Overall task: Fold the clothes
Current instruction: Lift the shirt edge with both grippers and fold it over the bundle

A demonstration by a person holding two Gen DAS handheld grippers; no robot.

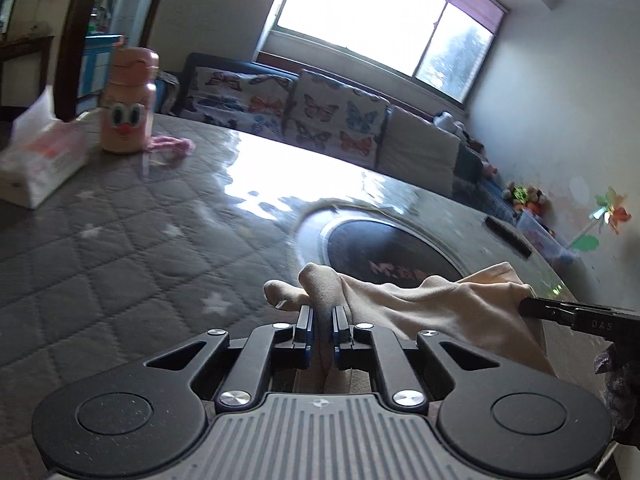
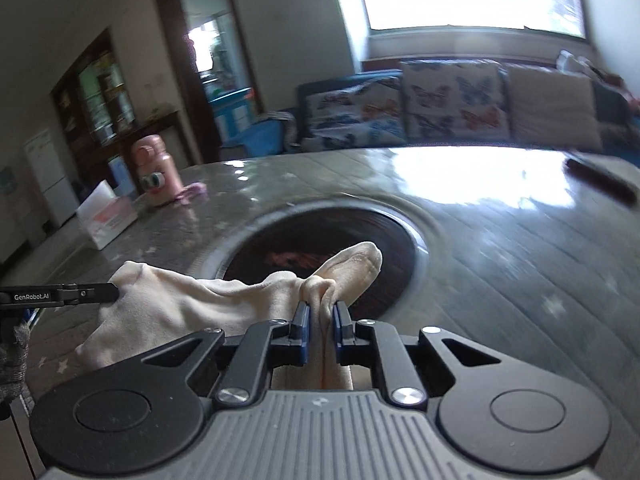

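Round table point(image 1: 120, 240), quilted grey cover, dark circular inset point(image 2: 320, 236) near its middle. You hold the cream garment point(image 1: 440, 304) above the near rim, stretched between both claws; its long axis runs from 9 to 3 o'clock across your front, with the lower part hanging out of view, so how far it is folded cannot be told. Left gripper point(image 1: 322, 316): jaws nearly closed, pinching one bunched corner, cloth poking out toward 12 o'clock. Right gripper point(image 2: 322, 312): jaws likewise nearly closed on the opposite corner. Each claw is seen from the other's camera at the cloth's far end, so neither is nearer. The coming move, judged, turns on carrying both ends toward 12 o'clock together, keeping that axis level over the inset.
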